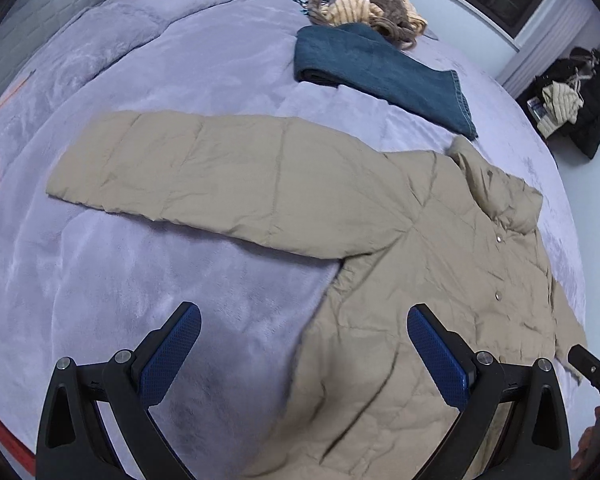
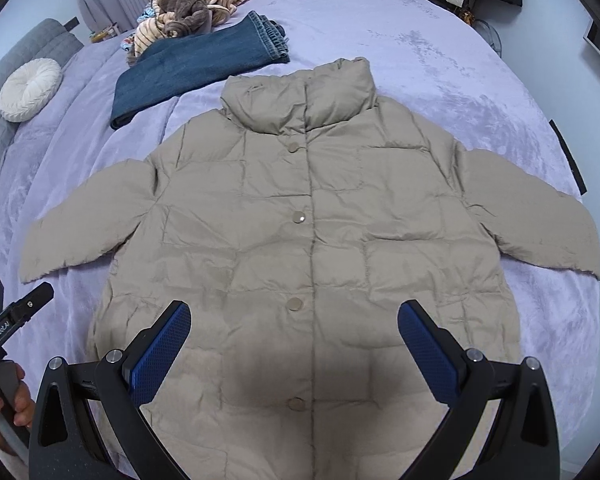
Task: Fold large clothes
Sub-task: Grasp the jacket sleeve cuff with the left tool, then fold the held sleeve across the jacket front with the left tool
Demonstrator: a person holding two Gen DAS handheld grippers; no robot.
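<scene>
A beige puffer jacket lies flat and face up on the lavender bed, snaps closed, collar toward the far side, both sleeves spread outward. In the left wrist view the jacket fills the right half, and one sleeve stretches left across the blanket. My left gripper hovers open over the jacket's side edge, holding nothing. My right gripper hovers open above the lower front near a snap button. The left gripper's body and a hand show at the lower left of the right wrist view.
Folded blue jeans lie beyond the collar, with a heap of striped and brown clothes behind them. A round white cushion rests by the grey headboard. More clothes are piled off the bed.
</scene>
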